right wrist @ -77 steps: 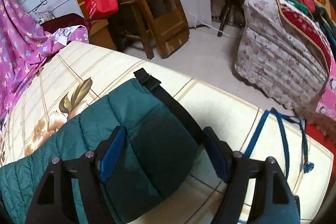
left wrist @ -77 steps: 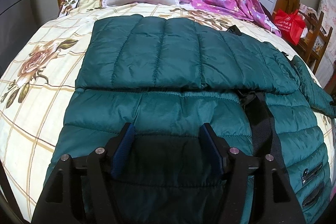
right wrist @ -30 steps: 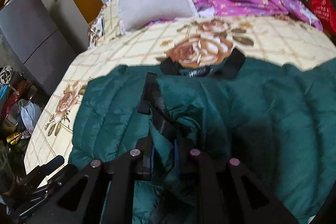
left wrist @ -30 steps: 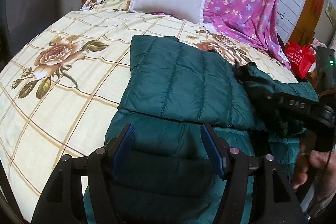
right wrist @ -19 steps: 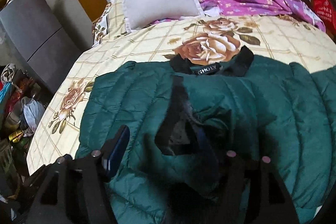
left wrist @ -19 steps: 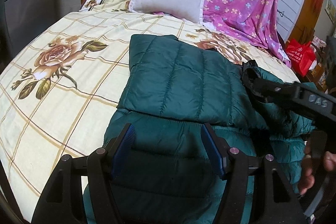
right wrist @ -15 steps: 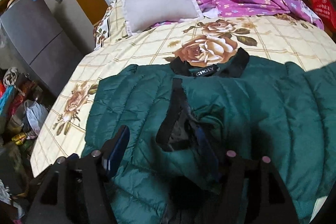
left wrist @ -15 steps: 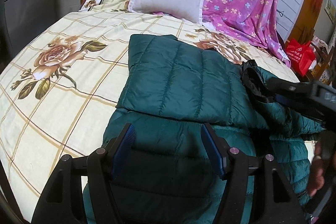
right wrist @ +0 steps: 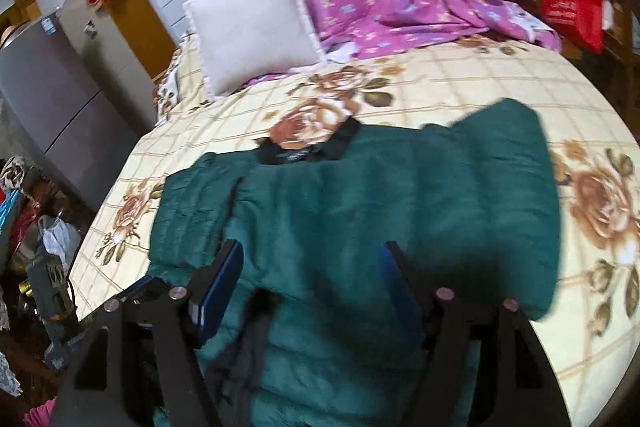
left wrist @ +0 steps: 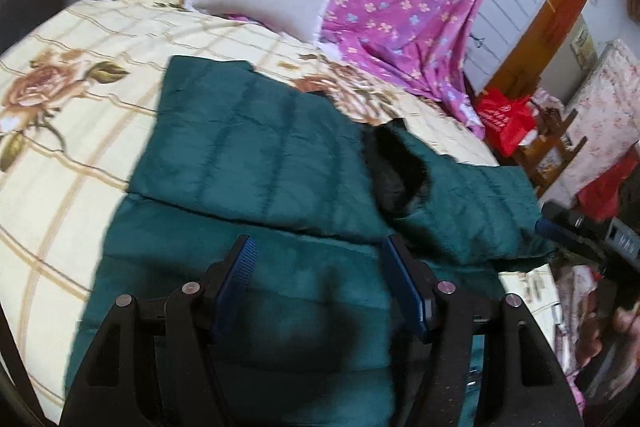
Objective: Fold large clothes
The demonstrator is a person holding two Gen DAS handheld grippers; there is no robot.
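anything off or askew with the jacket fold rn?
Yes. The green puffer jacket has one sleeve folded across the body, but it lies slanted, its end hanging past the jacket's edge onto the bedspread. Both the left claw and right claw are open, holding nothing.

Green puffer jacket point(left wrist: 256, 155): hem cut off by the bottom edge at 6 o'clock in both wrist views; quilting smeared by motion blur. Collar label point(right wrist: 294, 155): lettering too blurred to read. Right gripper point(left wrist: 592, 231): only partly in frame at 3 o'clock.
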